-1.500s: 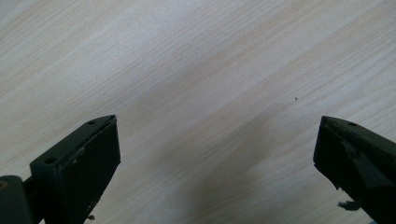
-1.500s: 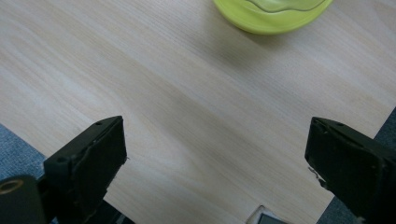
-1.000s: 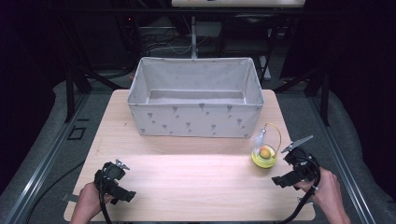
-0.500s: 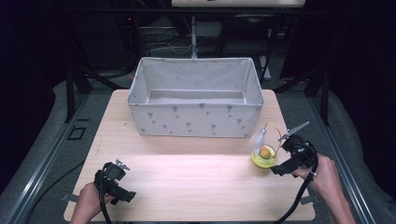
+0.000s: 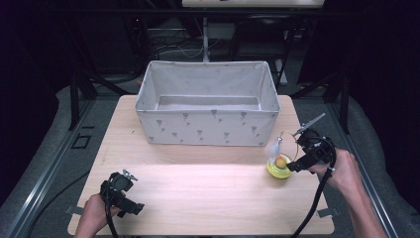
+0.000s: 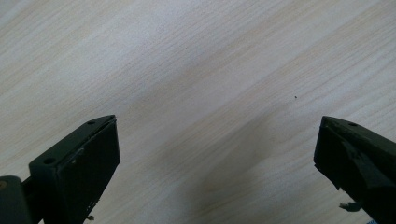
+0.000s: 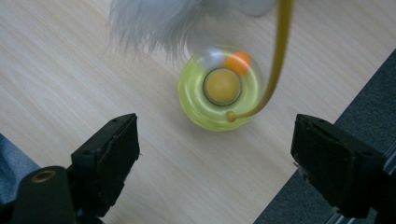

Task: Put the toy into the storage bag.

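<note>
Light wooden table carries a grey fabric bin with small tree print at the back. Yellow-green translucent ring toy with orange ball, curved wire and white feather sits near the right edge. Right gripper hovers above it, jaws wide, touching nothing. Left gripper jaws wide over bare wood.

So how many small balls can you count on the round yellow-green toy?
2 visible: a grey ball and an orange ball, side by side in the round yellow-green toy ring's far edge. The white feather might hide others.
</note>
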`<action>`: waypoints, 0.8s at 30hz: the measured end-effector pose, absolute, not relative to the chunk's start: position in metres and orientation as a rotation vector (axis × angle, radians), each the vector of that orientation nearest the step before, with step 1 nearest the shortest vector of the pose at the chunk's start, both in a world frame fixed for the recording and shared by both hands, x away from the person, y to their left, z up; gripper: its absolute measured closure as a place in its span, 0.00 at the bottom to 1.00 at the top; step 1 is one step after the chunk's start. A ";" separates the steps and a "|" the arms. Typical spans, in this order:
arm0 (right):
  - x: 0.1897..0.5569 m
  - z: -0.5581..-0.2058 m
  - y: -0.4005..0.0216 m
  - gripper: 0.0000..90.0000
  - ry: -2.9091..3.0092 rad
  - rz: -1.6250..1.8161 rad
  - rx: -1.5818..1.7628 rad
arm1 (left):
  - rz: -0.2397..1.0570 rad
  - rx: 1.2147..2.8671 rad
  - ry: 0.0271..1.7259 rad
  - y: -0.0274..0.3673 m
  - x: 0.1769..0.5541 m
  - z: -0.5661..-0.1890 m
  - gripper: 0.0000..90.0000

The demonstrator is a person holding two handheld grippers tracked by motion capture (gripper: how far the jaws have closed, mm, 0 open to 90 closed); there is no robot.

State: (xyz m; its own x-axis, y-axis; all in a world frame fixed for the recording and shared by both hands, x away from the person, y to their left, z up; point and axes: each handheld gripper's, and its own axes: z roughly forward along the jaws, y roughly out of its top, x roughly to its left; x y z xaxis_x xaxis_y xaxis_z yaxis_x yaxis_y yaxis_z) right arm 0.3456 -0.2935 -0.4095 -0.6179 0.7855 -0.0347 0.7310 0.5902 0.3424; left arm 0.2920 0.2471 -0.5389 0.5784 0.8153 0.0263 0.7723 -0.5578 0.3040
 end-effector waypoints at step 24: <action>0.371 -0.389 -0.278 0.76 2.667 0.250 1.181 | 0.240 2.559 1.313 0.247 0.292 -0.539 0.01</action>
State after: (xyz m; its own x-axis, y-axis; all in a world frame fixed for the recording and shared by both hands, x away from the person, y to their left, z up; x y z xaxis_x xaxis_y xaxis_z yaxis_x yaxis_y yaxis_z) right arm 0.3714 -0.2779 -0.3891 -0.6553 0.7449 -0.1253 0.7085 0.6637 0.2398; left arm 0.2923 0.2474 -0.5395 0.5791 0.8147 0.0300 0.7726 -0.5602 0.2986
